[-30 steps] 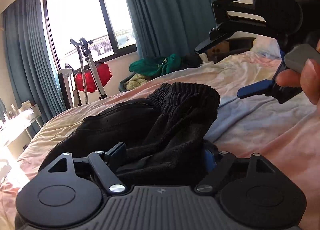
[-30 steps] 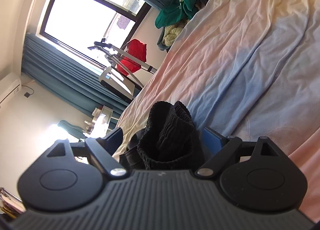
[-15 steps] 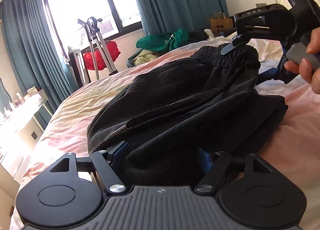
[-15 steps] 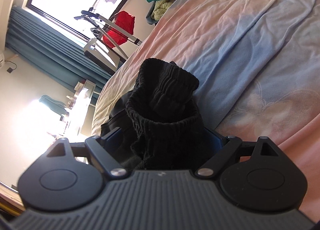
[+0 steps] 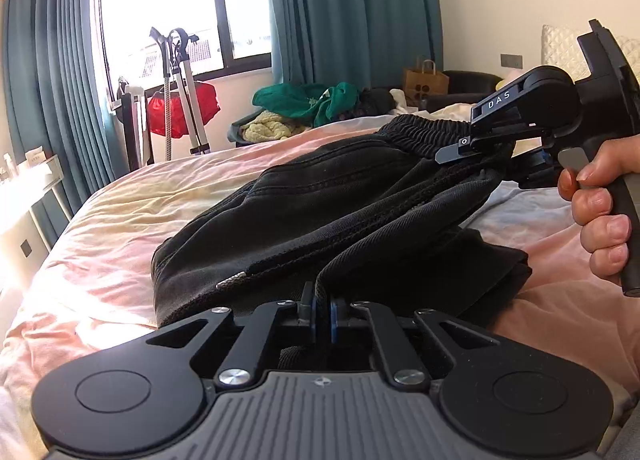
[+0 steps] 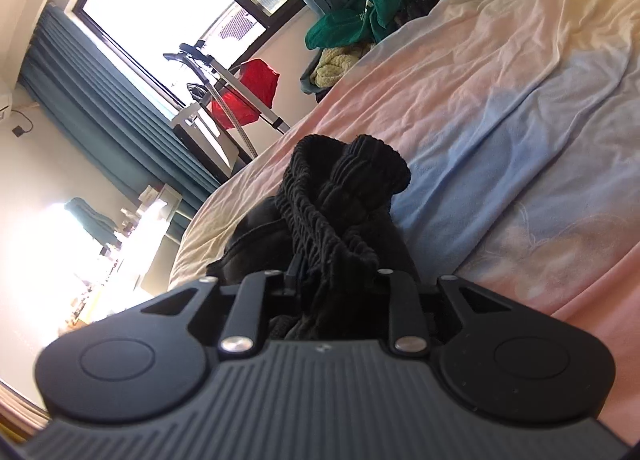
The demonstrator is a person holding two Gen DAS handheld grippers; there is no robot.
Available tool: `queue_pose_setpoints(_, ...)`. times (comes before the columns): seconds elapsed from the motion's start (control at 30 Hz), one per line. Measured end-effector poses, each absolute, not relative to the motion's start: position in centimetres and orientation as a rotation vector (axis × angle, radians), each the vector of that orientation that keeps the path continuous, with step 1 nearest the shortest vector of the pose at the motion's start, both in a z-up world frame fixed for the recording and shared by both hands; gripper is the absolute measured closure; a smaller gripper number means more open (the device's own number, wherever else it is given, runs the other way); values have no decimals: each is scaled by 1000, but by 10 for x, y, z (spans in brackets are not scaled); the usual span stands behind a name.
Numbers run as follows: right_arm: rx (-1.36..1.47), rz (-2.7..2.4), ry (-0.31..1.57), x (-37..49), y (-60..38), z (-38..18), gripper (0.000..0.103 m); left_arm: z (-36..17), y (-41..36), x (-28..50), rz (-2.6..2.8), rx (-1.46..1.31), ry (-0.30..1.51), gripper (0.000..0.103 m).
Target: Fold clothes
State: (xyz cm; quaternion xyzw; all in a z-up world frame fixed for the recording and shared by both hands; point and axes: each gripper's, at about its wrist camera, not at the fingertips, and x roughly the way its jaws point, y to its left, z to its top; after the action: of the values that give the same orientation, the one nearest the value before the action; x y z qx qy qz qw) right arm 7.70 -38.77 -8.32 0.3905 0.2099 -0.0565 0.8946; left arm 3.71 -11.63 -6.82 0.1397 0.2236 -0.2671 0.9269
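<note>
Here both tongs — left [image 5: 322,310], right [image 6: 332,280] — pinch the black trousers [image 5: 340,196] mid-bed [image 5: 120,220].

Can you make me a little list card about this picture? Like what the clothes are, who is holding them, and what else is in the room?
clothing: black pants with a ribbed elastic waistband
where: partly lifted over the bed sheet, pink, yellow and blue
left gripper: shut on a fold of the pants
right gripper: shut on the waistband
hand: holds the right gripper's handle
behind the bed: green garment on a laundry pile, paper bag, teal curtains, window
fold: not finished
</note>
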Motion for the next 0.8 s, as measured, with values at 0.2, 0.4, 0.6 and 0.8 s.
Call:
queue_pose_setpoints(0.2, 814, -188, 451, 54, -398, -84, 78, -74, -114, 35, -604, 274, 500, 95)
queue_pose_setpoints(0.4, 921, -242, 545, 57, -410, -133, 76, -85, -113, 36, -630, 253, 550, 91)
queue_pose_setpoints(0.6, 880, -242, 544, 50, -399, -126, 66, -77, -93, 32, -635, 199, 563, 82)
queue_pose_setpoints(0.8, 934, -283, 578, 35, -396, -111, 33, -52, -57, 25, -698, 57, 511, 28)
